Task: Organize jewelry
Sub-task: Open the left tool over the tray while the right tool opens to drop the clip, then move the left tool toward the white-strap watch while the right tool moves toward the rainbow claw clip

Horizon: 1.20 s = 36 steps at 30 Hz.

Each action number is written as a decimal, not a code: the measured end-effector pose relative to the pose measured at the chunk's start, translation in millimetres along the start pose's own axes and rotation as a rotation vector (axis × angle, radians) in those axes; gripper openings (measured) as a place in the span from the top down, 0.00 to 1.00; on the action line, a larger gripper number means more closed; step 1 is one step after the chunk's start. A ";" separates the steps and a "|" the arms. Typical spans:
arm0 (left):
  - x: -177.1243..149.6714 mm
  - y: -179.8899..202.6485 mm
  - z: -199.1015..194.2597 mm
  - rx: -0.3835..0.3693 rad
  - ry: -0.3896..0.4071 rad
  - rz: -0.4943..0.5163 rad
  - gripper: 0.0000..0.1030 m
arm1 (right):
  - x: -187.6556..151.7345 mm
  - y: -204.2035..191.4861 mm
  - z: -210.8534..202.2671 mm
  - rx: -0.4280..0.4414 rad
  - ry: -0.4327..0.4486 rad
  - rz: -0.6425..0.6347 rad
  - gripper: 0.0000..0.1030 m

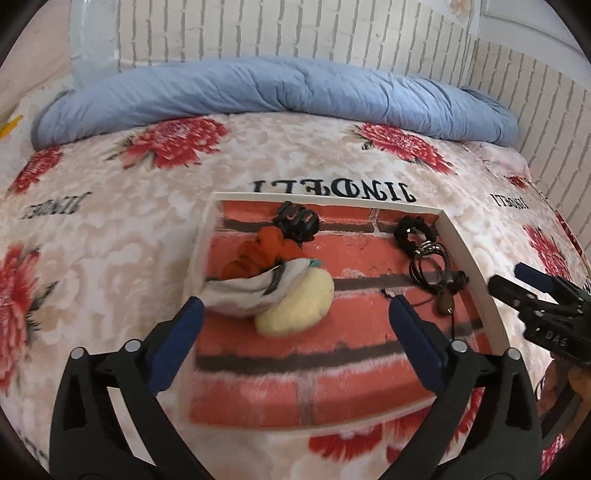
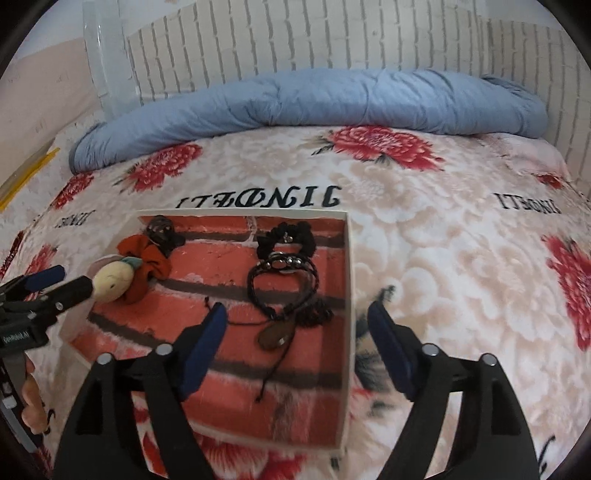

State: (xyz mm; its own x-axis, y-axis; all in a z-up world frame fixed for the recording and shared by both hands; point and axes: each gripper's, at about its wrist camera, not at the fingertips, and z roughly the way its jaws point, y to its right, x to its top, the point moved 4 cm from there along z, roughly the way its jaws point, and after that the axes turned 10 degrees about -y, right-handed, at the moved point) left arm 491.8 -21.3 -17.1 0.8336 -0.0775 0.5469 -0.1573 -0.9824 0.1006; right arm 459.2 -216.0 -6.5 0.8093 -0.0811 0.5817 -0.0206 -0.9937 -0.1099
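A tray with a white rim (image 1: 476, 280) (image 2: 351, 277) and a red brick-print floor lies on the bed. On its left side are a black claw clip (image 1: 295, 219), an orange scrunchie (image 1: 266, 247), a yellow plush (image 1: 299, 302) and a white-grey cloth (image 1: 251, 291). On its right side lie a black scrunchie (image 2: 286, 238), a braided bracelet (image 2: 284, 269) with silver beads and a brown pendant (image 2: 275, 334) on a cord. My left gripper (image 1: 295, 306) hangs open over the plush. My right gripper (image 2: 295, 312) is open above the pendant, holding nothing.
The tray rests on a floral blanket (image 2: 424, 229) with black lettering. A rolled blue quilt (image 1: 258, 88) runs along the far side, against a white brick-pattern wall (image 1: 295, 26). A person's hand (image 2: 31, 398) shows at the lower left of the right wrist view.
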 end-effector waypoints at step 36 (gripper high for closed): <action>-241.4 19.2 -106.8 -0.054 0.014 -0.058 0.05 | -232.3 55.1 -121.6 -0.135 0.103 -0.027 0.15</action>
State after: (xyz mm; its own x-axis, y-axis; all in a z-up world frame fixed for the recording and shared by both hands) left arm 231.0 -3.3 -58.5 0.8349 -0.0183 0.5501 -0.1378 -0.9746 0.1766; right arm 198.7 -261.3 -49.7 0.7465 -0.0544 0.6632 -0.0837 -0.9964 0.0124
